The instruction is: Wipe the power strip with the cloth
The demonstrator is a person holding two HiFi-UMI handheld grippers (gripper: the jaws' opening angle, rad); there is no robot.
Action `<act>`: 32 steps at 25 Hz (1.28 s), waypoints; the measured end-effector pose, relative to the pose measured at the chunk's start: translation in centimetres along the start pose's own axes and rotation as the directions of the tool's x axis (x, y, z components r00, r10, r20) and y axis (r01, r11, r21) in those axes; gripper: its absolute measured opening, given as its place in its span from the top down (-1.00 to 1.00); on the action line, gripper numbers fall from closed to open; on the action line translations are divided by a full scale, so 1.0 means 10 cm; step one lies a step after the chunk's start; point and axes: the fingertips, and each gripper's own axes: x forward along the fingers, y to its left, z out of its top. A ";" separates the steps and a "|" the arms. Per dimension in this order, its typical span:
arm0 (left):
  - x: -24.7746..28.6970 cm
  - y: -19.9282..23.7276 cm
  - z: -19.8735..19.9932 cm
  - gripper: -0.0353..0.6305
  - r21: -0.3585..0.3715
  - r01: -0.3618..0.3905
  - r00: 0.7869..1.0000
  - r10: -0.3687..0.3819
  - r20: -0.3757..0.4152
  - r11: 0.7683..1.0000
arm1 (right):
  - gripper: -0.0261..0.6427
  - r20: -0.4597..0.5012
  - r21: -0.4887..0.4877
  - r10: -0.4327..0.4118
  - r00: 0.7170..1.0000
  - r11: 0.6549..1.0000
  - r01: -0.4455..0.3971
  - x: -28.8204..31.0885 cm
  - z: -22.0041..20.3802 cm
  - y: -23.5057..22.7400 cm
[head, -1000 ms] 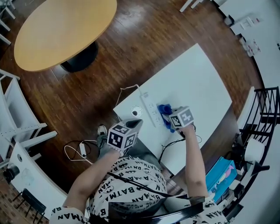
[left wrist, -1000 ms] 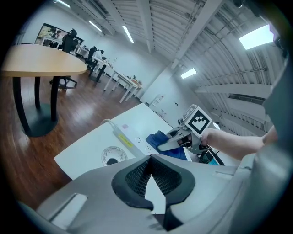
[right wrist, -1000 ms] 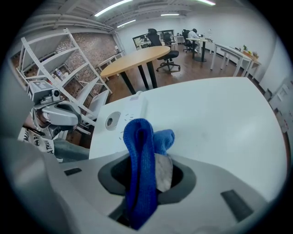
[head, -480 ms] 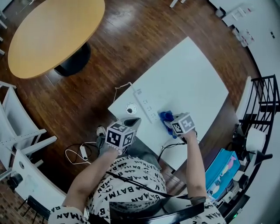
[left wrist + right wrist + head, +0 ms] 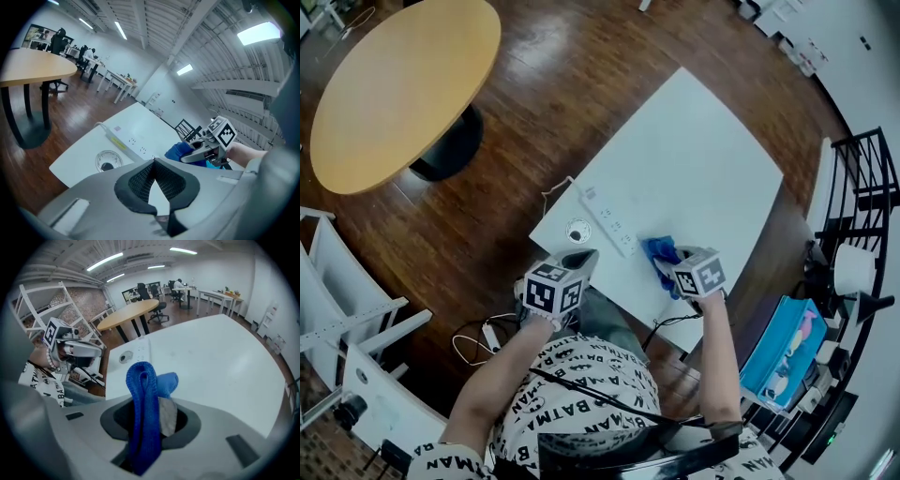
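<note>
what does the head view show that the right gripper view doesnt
Only the head view: the blue bag and black rack to the person's right, and a white cable on the floor.

Only the right gripper view: the right gripper with its jaws shut on the blue cloth, the brick wall and the ceiling lights.

Both: the white table, the power strip, the round thing beside it, the oval wooden table, the left gripper and the cloth.
</note>
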 end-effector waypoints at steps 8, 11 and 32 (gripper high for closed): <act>-0.33 0.41 0.14 0.89 -0.026 -0.072 0.997 0.073 0.040 0.997 | 0.54 0.130 0.028 0.060 0.990 0.998 -0.064 0.22 0.45 0.90; -0.42 0.52 0.18 0.89 -0.027 -0.085 0.995 0.086 0.044 0.996 | 0.54 0.134 0.015 0.061 0.989 0.998 -0.063 0.42 0.72 1.08; -0.50 0.75 0.25 0.89 -0.080 -0.060 0.997 0.063 0.046 0.995 | 0.54 0.011 0.044 -0.084 0.996 0.996 0.083 1.10 1.50 0.86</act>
